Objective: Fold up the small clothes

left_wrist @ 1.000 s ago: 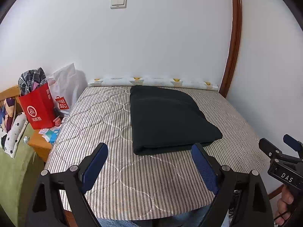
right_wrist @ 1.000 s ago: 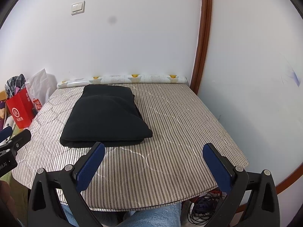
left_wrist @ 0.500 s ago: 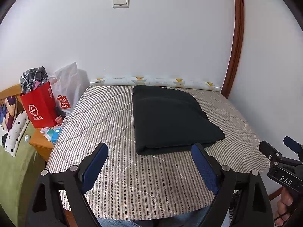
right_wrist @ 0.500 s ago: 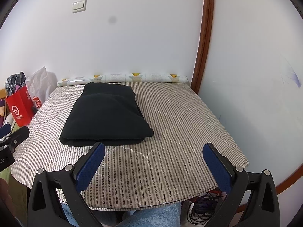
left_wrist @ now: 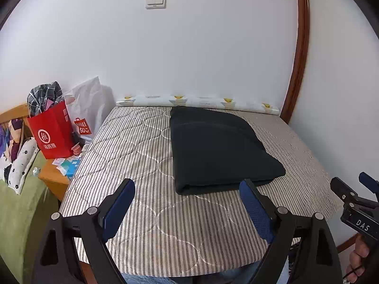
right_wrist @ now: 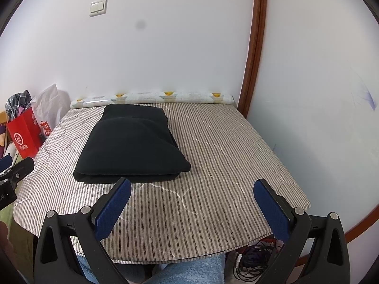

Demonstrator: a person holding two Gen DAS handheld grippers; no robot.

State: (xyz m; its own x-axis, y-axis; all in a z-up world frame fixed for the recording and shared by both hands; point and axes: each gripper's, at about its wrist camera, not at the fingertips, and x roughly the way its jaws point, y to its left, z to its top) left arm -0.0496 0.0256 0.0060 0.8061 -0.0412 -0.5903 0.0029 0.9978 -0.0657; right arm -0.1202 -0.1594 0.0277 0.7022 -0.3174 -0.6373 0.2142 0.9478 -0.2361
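A black garment (left_wrist: 220, 149) (right_wrist: 132, 144) lies folded into a thick rectangle on the striped quilted pad (left_wrist: 146, 217) (right_wrist: 213, 165) that covers the table. My left gripper (left_wrist: 187, 191) hovers open over the pad's near edge, with its blue pads just short of the garment's front fold and nothing between them. My right gripper (right_wrist: 193, 189) is open too, empty, in front and to the right of the garment. Each gripper shows at the side of the other's view: the right gripper (left_wrist: 350, 189) and the left gripper (right_wrist: 11, 165).
White walls close the back and right, with a brown wooden trim (left_wrist: 298, 54). A patterned roll (right_wrist: 154, 98) lies along the pad's far edge. At the left stand a red paper bag (left_wrist: 53, 135), a white plastic bag (left_wrist: 87, 108) and a wooden stand (left_wrist: 55, 177). Cables (right_wrist: 251, 260) lie on the floor.
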